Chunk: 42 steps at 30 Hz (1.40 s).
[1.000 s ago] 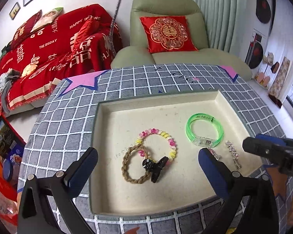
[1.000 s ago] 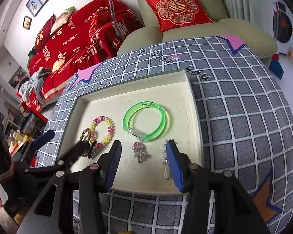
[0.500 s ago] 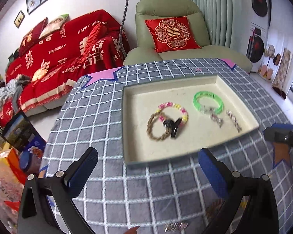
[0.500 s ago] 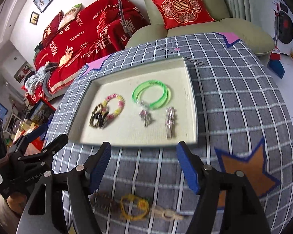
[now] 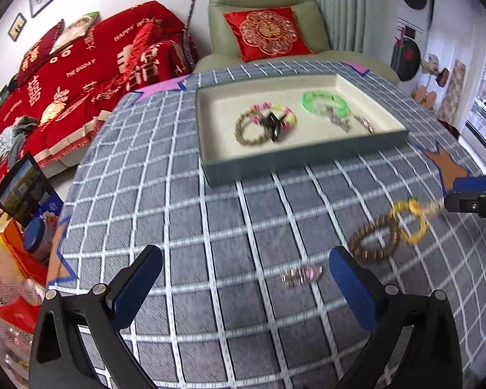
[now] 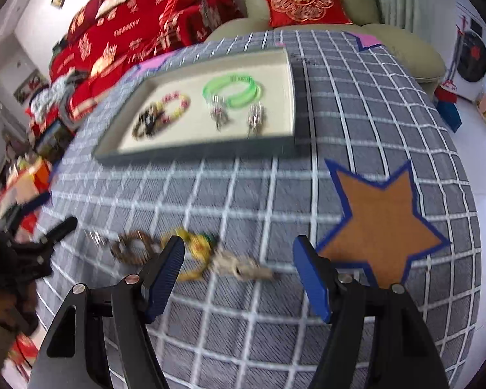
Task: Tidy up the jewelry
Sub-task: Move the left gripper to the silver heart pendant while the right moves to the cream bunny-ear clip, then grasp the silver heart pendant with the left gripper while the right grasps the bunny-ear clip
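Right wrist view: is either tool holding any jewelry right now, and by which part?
Nothing is held. The right tool and left tool are both open and empty, above loose pieces on the tablecloth.

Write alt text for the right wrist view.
Open right gripper hovers over a silvery clip and yellow bracelet on the grey checked tablecloth. Beyond, a tray holds a green bangle and other jewelry.

Both tools (image 5: 244, 283) (image 6: 238, 274) agape, empty.
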Each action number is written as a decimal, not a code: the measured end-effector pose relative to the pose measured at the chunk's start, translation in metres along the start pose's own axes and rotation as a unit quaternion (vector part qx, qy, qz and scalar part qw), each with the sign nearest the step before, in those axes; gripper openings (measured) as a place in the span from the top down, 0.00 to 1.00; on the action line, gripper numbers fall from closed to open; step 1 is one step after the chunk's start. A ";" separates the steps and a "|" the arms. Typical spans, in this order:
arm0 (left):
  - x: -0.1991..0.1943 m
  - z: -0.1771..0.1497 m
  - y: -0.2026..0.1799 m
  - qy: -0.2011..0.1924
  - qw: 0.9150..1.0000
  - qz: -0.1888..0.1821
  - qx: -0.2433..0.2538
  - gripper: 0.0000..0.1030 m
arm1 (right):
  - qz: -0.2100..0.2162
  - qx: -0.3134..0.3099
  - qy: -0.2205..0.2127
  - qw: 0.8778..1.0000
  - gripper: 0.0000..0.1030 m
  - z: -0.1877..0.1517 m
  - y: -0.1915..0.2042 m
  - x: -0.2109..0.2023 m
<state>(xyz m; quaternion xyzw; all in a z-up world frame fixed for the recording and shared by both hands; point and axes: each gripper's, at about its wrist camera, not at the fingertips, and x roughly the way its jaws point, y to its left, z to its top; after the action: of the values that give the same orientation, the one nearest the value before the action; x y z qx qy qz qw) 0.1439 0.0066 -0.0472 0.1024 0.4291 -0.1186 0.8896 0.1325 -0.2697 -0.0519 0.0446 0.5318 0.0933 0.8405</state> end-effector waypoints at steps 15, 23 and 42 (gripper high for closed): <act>0.020 -0.013 -0.022 0.021 0.996 -0.053 0.068 0.00 | -0.012 -0.119 0.024 0.993 0.30 -0.019 0.002 0.019; 0.026 -0.013 -0.040 0.034 0.991 -0.068 0.107 0.09 | -0.017 -0.182 0.033 0.983 0.47 -0.011 0.019 0.026; 0.008 -0.019 -0.036 0.035 0.990 -0.125 0.062 0.75 | -0.016 -0.162 0.061 0.985 0.91 -0.029 0.037 0.014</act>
<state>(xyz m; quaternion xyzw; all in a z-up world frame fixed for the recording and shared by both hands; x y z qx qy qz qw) 0.1240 -0.0228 -0.0679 0.1071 0.4612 -0.2512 0.8442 0.1083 -0.2315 -0.0705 -0.1067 0.5601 0.1674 0.8043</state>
